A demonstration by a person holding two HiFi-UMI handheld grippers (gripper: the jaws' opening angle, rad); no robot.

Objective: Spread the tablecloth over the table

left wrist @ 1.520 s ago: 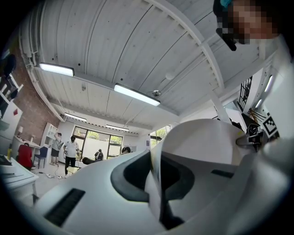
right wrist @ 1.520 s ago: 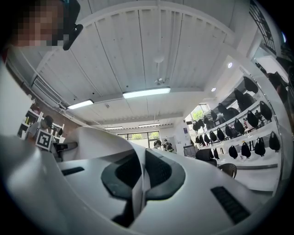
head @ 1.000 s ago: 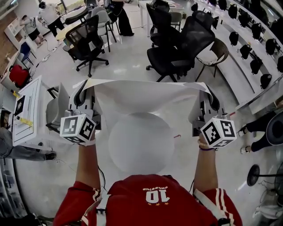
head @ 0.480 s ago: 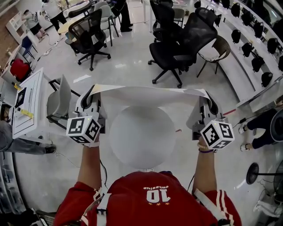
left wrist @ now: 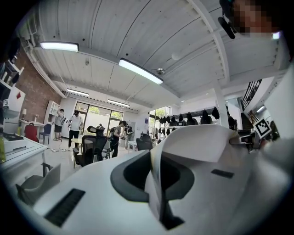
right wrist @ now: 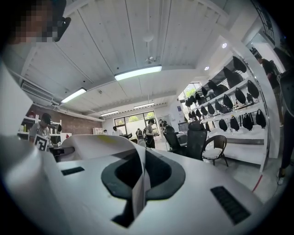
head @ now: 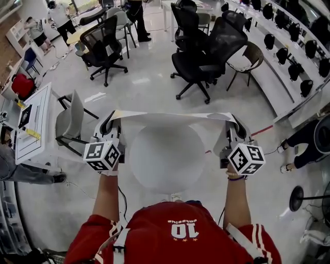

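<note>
A white tablecloth is stretched between my two grippers above the round white table. Its held edge runs across the table's far side, and the rest falls toward the tabletop. My left gripper is shut on the cloth's left corner, a fold of cloth pinched between its jaws. My right gripper is shut on the right corner, where a strip of cloth sticks out of its jaws. Both grippers point level, one on each side of the table. How much of the tabletop the cloth covers I cannot tell.
Black office chairs stand beyond the table. A grey chair and a white desk are close on the left. A long shelf with black headsets runs along the right. People stand at the back.
Both grippers have come down and toward me with the cloth. The stretched edge now sits lower, close over the table's far side, and less cloth billows above the tabletop.
</note>
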